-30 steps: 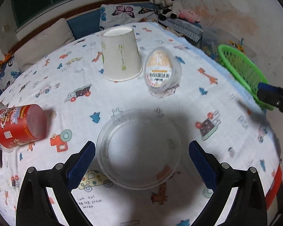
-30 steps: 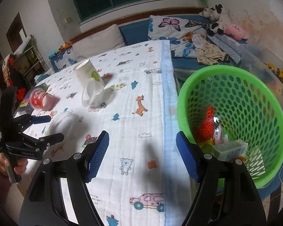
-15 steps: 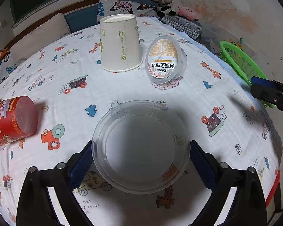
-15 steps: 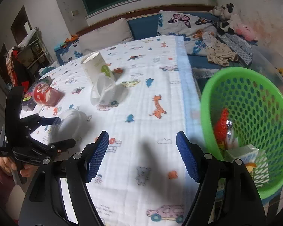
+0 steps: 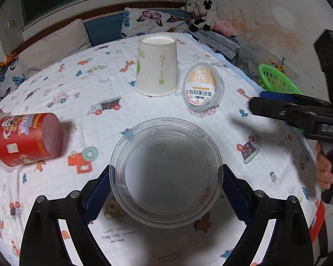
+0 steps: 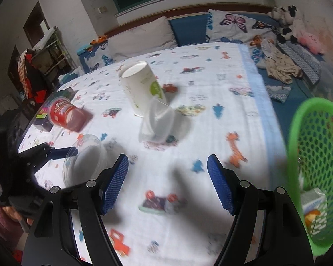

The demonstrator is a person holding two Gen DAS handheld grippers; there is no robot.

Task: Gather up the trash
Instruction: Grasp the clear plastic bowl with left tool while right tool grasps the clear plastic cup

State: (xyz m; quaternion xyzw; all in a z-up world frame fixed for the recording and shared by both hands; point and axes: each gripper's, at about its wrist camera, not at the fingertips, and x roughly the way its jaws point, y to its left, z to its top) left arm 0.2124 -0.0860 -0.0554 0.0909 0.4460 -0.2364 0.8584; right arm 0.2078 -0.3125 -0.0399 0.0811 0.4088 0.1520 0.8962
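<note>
Cartoon-print tablecloth [image 5: 104, 88] carries a clear plastic bowl [image 5: 166, 173], touched both sides between left gripper [image 5: 166, 190] wide-spread fingers.

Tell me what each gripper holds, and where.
Left gripper clamps the clear bowl by opposite sides of its rim; right gripper is open, empty.

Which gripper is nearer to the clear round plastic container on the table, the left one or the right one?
Left. The left gripper has the clear round container between its fingers. The right gripper is off to the side above the tablecloth, holding nothing.
</note>
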